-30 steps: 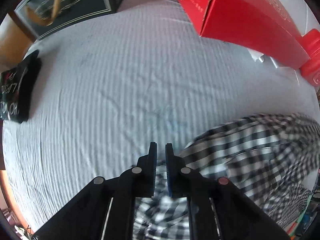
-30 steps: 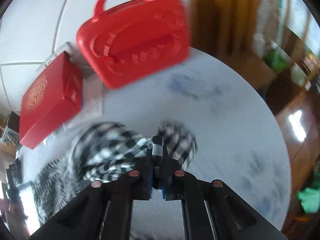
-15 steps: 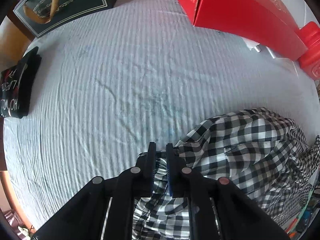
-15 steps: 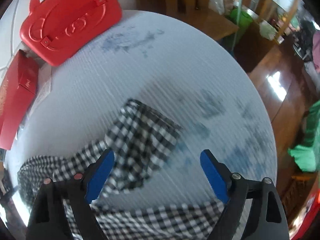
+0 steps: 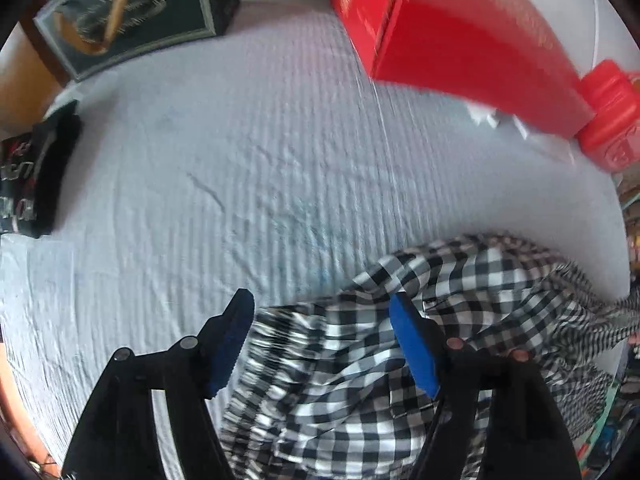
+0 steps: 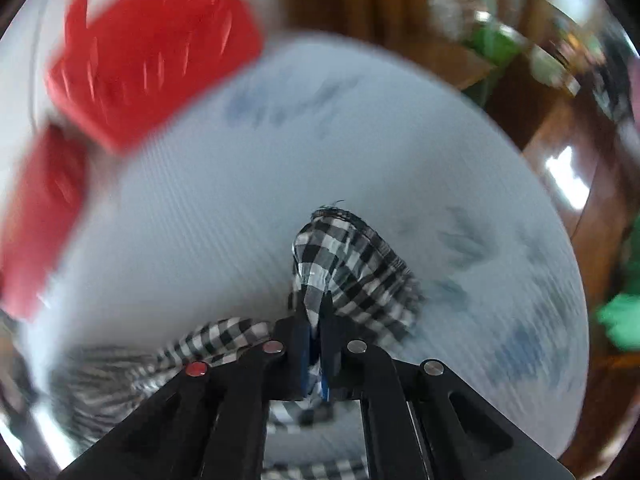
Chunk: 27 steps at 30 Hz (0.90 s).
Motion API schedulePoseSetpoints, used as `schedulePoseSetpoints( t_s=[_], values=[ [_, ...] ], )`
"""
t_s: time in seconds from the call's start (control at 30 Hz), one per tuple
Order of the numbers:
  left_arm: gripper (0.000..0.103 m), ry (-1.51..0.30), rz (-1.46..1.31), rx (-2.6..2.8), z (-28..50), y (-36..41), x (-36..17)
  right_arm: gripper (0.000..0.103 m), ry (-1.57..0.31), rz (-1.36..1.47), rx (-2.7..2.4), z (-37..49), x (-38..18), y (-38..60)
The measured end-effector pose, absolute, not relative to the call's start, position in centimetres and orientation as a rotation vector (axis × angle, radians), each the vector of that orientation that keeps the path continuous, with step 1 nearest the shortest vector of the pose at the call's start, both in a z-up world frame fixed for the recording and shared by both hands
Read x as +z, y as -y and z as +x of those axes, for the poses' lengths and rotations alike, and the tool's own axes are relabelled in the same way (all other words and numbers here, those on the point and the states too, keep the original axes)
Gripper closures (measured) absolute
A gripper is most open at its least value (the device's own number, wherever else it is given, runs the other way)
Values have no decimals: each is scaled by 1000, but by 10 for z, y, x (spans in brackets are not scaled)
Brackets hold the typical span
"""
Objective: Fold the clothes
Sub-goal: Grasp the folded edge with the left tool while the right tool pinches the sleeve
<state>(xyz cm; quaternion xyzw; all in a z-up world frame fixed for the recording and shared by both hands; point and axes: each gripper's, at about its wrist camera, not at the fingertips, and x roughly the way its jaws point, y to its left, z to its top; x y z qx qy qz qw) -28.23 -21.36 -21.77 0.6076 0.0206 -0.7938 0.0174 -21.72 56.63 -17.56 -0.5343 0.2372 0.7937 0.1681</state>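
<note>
Left wrist view puts your left gripper (image 5: pixel 322 312) low in the picture with its blue-padded fingers (image 5: pixel 412 344) spread wide apart, nothing between them pinched. The checked shirt (image 5: pixel 400 360), black and white, lies crumpled on the pale striped tablecloth (image 5: pixel 240 160); it fills the near right part of the scene, runs under and between your spread fingers, and reaches past the right one toward the right edge. The left finger sits just at the shirt's left border, with bare cloth to its left. Far across the table you have a long red box (image 5: pixel 460 40) at the far right, a red plastic case (image 5: pixel 608 116) touching or just beside its right end, a dark picture box (image 5: pixel 132 20) at the far left, and a folded black garment (image 5: pixel 36 176) with lettering at the left edge, well apart from the shirt.

Right wrist view is blurred, but your right gripper (image 6: pixel 316 344) is plainly closed, its pads clamped on a fold of the checked shirt (image 6: pixel 348 264). The gathered fabric stands up beyond the fingertips and spills to the right, while another length trails off to the near left. The red case (image 6: pixel 152 52) and red box (image 6: pixel 40 216) are smeared at the far left, apart from the shirt. Wooden floor (image 6: pixel 580 184) shows beyond the table's right rim.
</note>
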Motion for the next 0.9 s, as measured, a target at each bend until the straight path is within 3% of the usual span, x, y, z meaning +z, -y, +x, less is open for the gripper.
schedulePoseSetpoints(
  t_s=[0.03, 0.07, 0.2, 0.3, 0.37, 0.4, 0.43, 0.5, 0.8, 0.83, 0.9],
  values=[
    [33, -67, 1873, -2473, -282, 220, -214, 81, -664, -1537, 2199, -201, -179, -576],
    [33, -62, 1871, -2473, -285, 225, -213, 77, -654, -1554, 2140, -185, -183, -586],
    [33, -39, 1899, -2458, -294, 199, -214, 75, -622, -1612, 1956, -131, -198, -618],
    [33, -57, 1939, -2442, -310, 175, -215, 74, -701, -1595, 2007, -126, -195, -624],
    [33, -94, 1969, -2440, -317, 169, -220, 58, -708, -1592, 2063, -139, -187, -619],
    [28, -98, 1982, -2440, -318, 165, -219, 37, -700, -1598, 2081, -148, -183, -616],
    [17, -93, 1989, -2440, -316, 159, -215, 22, -685, -1606, 2095, -157, -180, -613],
    [11, -66, 1993, -2429, -319, 153, -215, 19, -655, -1631, 2117, -175, -178, -607],
    [11, 131, 2107, -2289, -322, 138, -259, 19, -638, -1814, 2037, -234, -220, -600],
    [3, 162, 2105, -2285, -320, 136, -263, 19, -620, -1836, 2023, -238, -226, -598],
    [3, 115, 2121, -2263, -319, 141, -266, 19, -602, -1891, 2003, -243, -239, -592]
  ],
)
